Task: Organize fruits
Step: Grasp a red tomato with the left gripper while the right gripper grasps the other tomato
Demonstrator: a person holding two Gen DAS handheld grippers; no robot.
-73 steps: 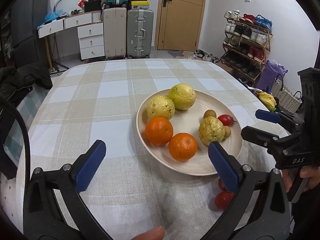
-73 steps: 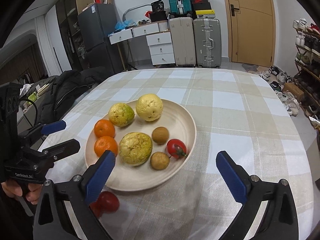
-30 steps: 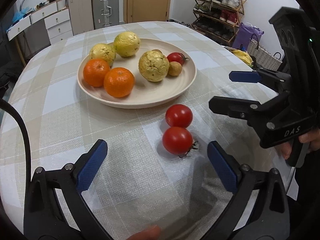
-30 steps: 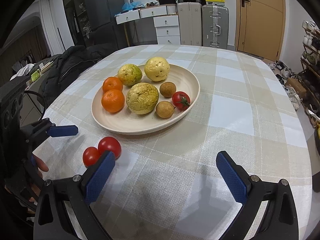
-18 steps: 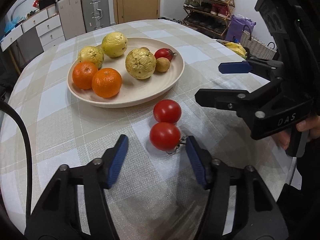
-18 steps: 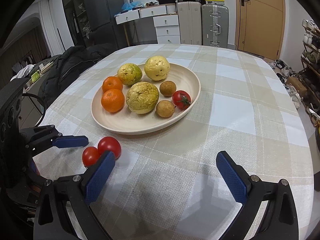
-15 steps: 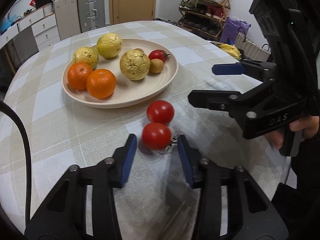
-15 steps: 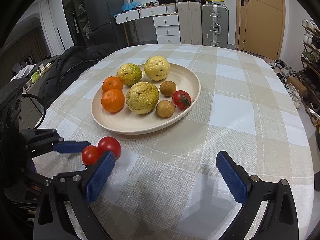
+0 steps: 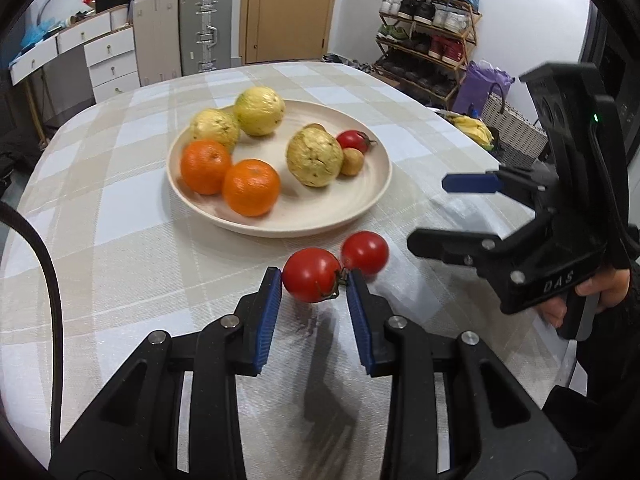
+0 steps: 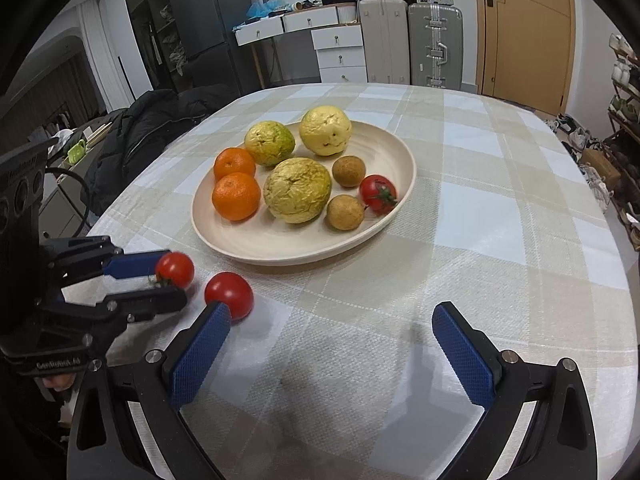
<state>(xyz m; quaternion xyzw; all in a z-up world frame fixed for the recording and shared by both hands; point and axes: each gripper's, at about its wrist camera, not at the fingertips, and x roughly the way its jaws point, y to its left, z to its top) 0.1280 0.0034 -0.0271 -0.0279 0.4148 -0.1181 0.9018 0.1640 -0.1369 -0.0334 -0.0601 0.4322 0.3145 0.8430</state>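
Red tomato point(image 9: 311, 275) pinched between the blue pads of the left tool point(image 9: 313, 292) in the left wrist view, just short of the plate's point(image 9: 376, 196) near rim at 6 o'clock of it. Second tomato point(image 9: 365, 253) touching or nearly touching the held one at its 2 o'clock, loose on the checked table point(image 9: 120, 248). On the plate: two oranges point(image 9: 251, 187), three knobbly yellow fruits, a small brown fruit and a third small tomato. Right tool point(image 9: 456, 208) at 3 o'clock, spread wide, nothing between its pads.

Seen from the right wrist view: left tool point(image 10: 168, 280) at 9 o'clock, clamped on the tomato point(image 10: 175, 269), possibly just clear of the cloth, hard to tell. Loose tomato point(image 10: 229, 295) just beside it, right at the tip of the right tool's point(image 10: 332, 340) near pad. Right tool wide and empty over bare table point(image 10: 500, 216). Plate point(image 10: 280, 252) beyond, toward 12 o'clock.

Step in hand, judging by this: pick-up of the first stray tomato, grip made. Next move likely calls for lifting clear of the neighbour, carrying over the rim, and releasing into the free patch at the plate's near side without knocking the oranges.
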